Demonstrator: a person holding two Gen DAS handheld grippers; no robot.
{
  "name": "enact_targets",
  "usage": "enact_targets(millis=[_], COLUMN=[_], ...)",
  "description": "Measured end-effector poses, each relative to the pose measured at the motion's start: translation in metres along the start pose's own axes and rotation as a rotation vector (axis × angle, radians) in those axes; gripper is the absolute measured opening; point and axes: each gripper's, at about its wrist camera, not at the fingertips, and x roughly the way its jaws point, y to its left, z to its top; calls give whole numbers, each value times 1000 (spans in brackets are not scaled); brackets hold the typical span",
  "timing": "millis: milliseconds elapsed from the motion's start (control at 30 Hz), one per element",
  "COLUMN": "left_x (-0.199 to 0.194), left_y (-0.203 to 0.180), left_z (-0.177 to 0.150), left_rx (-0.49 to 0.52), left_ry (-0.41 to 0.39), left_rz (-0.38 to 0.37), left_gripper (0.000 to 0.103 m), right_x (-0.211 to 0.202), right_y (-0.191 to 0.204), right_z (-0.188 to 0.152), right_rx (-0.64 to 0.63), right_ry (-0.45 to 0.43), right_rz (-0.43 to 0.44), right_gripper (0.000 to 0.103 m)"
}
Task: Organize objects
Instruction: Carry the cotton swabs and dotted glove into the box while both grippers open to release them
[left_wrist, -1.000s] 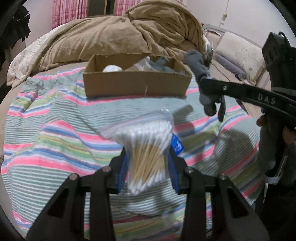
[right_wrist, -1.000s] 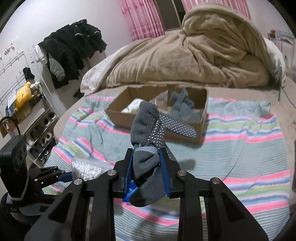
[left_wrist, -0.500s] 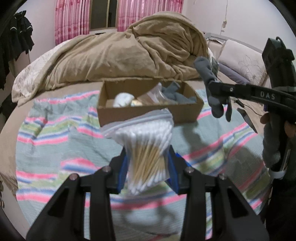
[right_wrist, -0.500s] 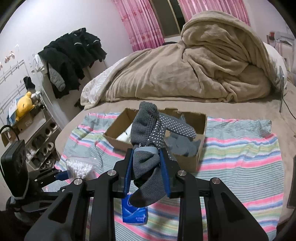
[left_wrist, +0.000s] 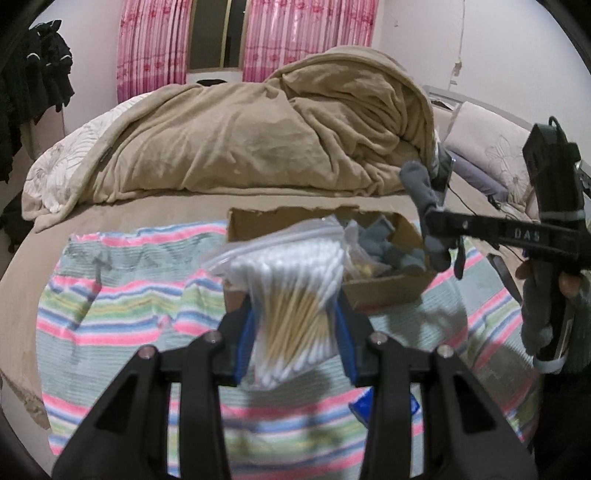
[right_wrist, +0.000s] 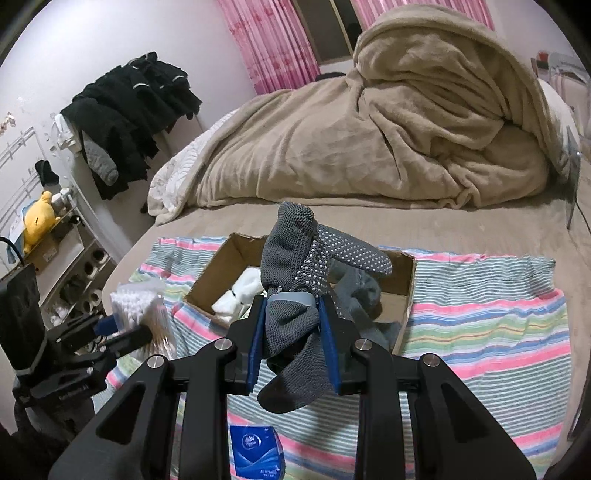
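Both grippers raised above cardboard box (right_wrist: 404, 291); left jaws clamp cotton-swab bag (left_wrist: 291, 291), right jaws clamp grey glove (right_wrist: 295, 295); tissue pack (right_wrist: 255, 452) below.

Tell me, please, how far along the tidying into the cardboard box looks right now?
Partly done: the cardboard box already holds white socks and grey fabric. In hand: the left tool grips a bag of cotton swabs, and the right tool grips a grey dotted glove; neither is in the box yet. Left: a blue tissue pack lies on the striped blanket.
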Motion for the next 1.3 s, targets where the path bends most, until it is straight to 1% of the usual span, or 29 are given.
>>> enact_targets(millis=[67,233,333,433,533,667,700,767,833,867,933,1167,1300], left_x=[7,21,41,60,76,97,100,110,118,123,124,123,120], left_y=[2,5,11,18,20,28,28,26,25,24,23,25,22], left_z=[6,21,31,36,38,42,42,41,37,35,33,34,34], left_rx=[16,50,56,38,49,39,40,61,66,64,73,60,65], left_ry=[1,-3,17,51,69,101,105,121,144,158,159,171,171], left_rz=[-11,-3,12,1,9,12,10,21,31,21,28,22,33], left_gripper=[40,40,40,40,40,40,40,40,40,40,40,41,41], right_x=[4,17,29,41,56,67,68,70,72,74,77,77,80], right_y=[-1,-9,-20,-27,-38,-56,-59,-58,-50,-45,-40,-36,-23], right_z=[2,10,14,12,8,2,1,0,-2,-4,-7,-14,-24], right_rx=[6,25,61,78,91,112,115,95,43,13,-18,-28,-98], right_ry=[4,19,42,73,107,120,121,118,113,110,107,112,103], right_rz=[-9,-18,-13,-38,-70,-139,-141,-158,-201,-227,-250,-248,-319], right_gripper=[30,30,30,30,30,30,29,28,28,28,29,29,30])
